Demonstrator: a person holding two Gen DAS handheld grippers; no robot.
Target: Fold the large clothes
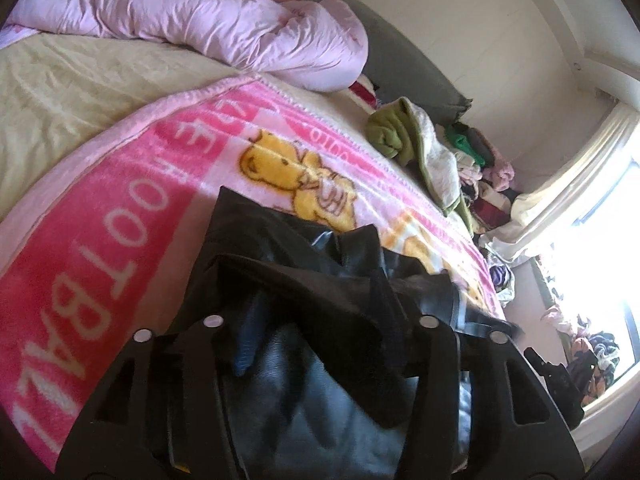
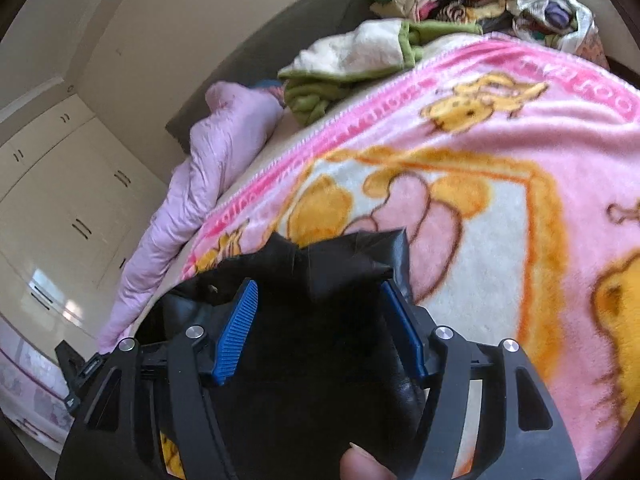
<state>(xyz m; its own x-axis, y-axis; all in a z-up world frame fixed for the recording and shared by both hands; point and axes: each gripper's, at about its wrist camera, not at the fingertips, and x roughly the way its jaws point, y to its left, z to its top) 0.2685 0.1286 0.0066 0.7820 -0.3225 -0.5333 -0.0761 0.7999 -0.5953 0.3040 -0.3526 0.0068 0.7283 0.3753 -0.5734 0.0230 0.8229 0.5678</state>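
A black leather-like garment point(image 1: 304, 276) lies bunched on the pink cartoon blanket point(image 1: 120, 208) on the bed. In the left wrist view it fills the space between the fingers of my left gripper point(image 1: 320, 344); one blue pad point(image 1: 244, 344) shows at the left and the other is hidden, so the jaw state is unclear. In the right wrist view the garment point(image 2: 320, 280) sits between the blue pads point(image 2: 236, 328) of my right gripper point(image 2: 320, 312), whose jaws stand wide apart around the bunched fabric. A fingertip point(image 2: 360, 464) shows at the bottom.
A pink duvet point(image 1: 224, 28) lies rolled at the head of the bed. A green and white fleece point(image 1: 416, 144) and a heap of mixed clothes point(image 1: 488, 168) lie at the bed's far side. A bright window point(image 1: 600, 248) is at the right. Wardrobe doors point(image 2: 60, 208) stand beyond the bed.
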